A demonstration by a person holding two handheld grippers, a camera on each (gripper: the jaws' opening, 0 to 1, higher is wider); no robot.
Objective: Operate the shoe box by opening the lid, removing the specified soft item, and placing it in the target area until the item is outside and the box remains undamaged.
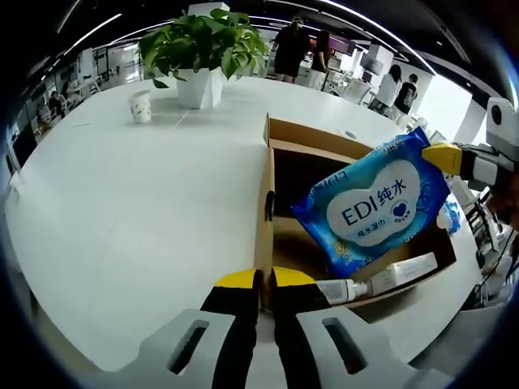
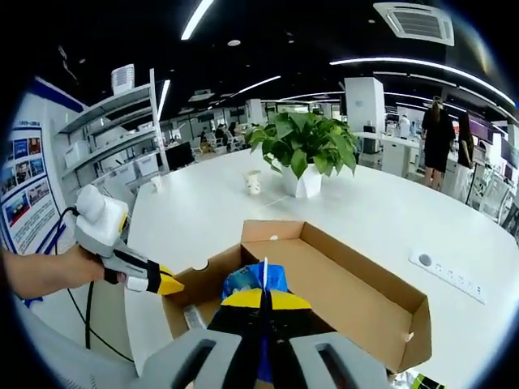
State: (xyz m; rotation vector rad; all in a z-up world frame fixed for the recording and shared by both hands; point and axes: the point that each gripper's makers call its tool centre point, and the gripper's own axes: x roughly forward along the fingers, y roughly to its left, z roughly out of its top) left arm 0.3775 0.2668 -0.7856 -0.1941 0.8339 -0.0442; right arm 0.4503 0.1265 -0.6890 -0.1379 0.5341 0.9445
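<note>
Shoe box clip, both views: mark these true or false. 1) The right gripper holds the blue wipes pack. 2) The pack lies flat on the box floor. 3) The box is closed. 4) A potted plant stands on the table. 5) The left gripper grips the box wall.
1) True: the right gripper is shut on the wipes pack.
2) False: the pack hangs lifted above the box, held by one edge.
3) False: the box is open, and a tube shows inside.
4) True: the plant stands on the table past the box, with a cup beside it.
5) False: the left gripper has its jaws shut on nothing, just by the box wall.
</note>
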